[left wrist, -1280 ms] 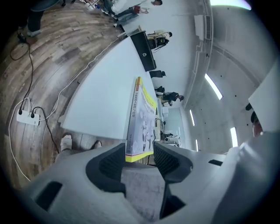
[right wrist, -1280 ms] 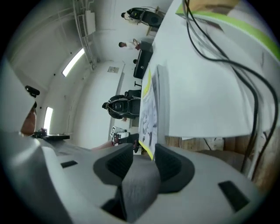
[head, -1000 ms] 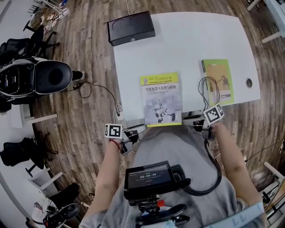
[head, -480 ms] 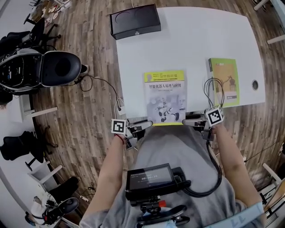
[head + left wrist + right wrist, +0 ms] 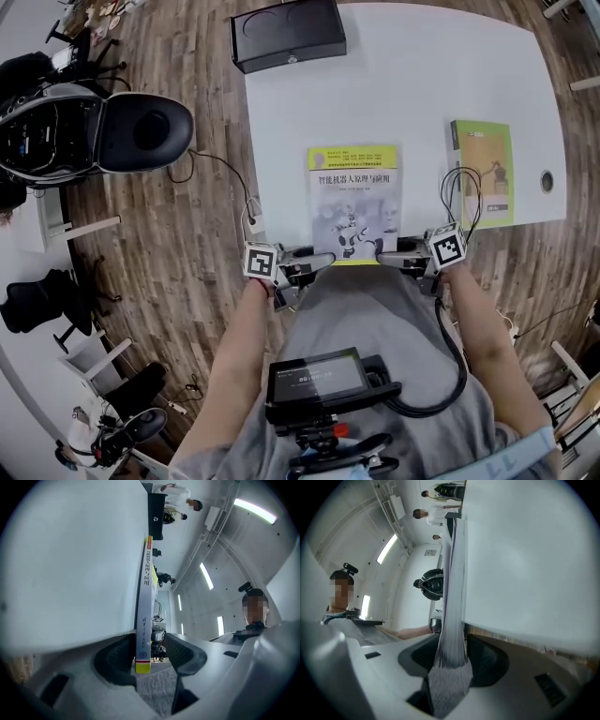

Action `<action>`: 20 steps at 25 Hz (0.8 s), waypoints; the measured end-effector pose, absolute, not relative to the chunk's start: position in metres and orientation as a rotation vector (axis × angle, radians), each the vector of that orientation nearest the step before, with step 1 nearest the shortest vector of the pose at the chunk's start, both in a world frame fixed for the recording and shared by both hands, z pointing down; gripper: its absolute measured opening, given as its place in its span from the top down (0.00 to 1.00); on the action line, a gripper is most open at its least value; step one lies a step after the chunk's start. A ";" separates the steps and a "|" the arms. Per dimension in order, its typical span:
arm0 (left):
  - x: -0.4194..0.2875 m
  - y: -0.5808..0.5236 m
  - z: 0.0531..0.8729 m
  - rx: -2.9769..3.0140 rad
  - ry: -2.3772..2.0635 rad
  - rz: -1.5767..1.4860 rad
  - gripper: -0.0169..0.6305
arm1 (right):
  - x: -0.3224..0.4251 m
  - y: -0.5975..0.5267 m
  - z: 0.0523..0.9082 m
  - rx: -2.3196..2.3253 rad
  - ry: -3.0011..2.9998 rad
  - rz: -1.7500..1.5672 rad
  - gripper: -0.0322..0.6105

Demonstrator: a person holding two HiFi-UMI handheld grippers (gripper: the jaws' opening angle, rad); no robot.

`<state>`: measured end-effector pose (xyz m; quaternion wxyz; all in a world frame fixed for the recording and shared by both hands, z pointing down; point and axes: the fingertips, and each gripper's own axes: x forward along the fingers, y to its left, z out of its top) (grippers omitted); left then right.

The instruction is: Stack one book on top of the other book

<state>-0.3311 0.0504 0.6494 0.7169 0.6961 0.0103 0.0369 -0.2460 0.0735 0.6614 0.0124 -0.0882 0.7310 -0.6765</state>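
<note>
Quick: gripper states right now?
Left gripper: open, yellow book between jaws, unclamped.
Right gripper: open, jaws just opening, same yellow book between them.

Centre book (image 5: 353,192) on the table (image 5: 422,75) at mid-frame, its lower edge at the table's near edge; right book (image 5: 483,169) well apart at right; box (image 5: 286,33) on the table's upper left corner; left gripper (image 5: 317,265) and right gripper (image 5: 389,255) at the centre book's lower corners
</note>
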 end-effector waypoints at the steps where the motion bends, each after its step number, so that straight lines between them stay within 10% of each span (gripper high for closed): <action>1: -0.330 0.052 0.650 1.545 0.027 0.092 0.66 | -0.246 0.073 0.661 -0.269 2.277 -2.101 0.66; 6: -0.335 0.051 0.664 1.583 -0.033 0.147 0.83 | -0.248 0.070 0.658 -0.278 2.289 -2.064 0.77; 20: -0.333 0.052 0.657 1.576 -0.032 0.104 0.85 | -0.248 0.070 0.652 -0.271 2.275 -2.042 0.82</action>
